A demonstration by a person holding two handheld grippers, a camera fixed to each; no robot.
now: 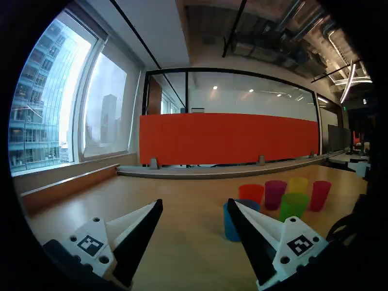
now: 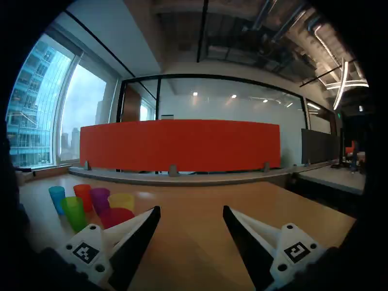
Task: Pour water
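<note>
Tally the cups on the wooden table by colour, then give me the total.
Blue cup: 1
Orange-red cup: 1
Purple cup: 1
Yellow cup: 1
Green cup: 1
Pink-red cup: 1
Total: 6 cups, standing close together in one cluster.

Left gripper view: blue cup [image 1: 231, 223] half hidden behind a finger of the left gripper [image 1: 194, 202]. Right gripper view: dark red cup [image 2: 115, 216], base hidden behind a finger of the right gripper [image 2: 191, 209]. Cup contents indeterminable.
</note>
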